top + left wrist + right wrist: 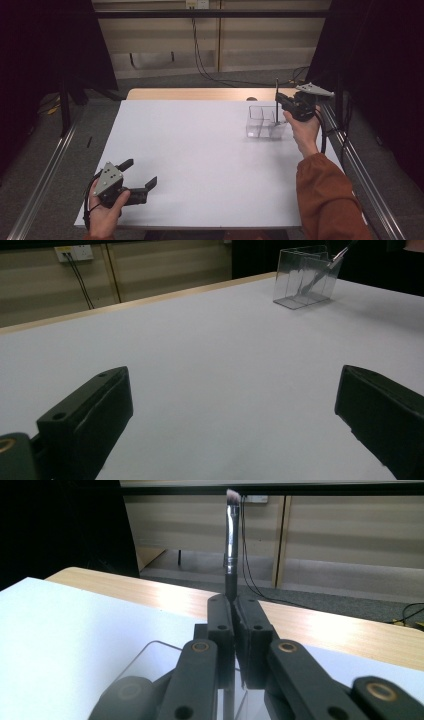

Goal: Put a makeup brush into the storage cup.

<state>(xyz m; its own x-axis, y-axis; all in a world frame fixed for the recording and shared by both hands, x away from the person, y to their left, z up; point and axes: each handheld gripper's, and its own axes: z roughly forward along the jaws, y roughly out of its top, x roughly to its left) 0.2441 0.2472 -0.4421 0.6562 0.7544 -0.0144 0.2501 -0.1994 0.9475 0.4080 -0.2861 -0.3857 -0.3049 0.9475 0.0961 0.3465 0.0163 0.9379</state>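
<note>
Right gripper [233,611] clamped on makeup brush [231,545]: long axis vertical, bristles up, handle down into clear organizer [265,122]. Left gripper [140,176] jaws spread, nothing held.

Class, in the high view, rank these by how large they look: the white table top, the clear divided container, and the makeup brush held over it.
1. White table top, by far the largest.
2. Clear divided container.
3. Makeup brush, a thin stick, smallest.

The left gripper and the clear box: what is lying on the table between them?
Nothing. In the left gripper view, bare white table runs from the open left gripper to the clear box; the high view agrees.
</note>
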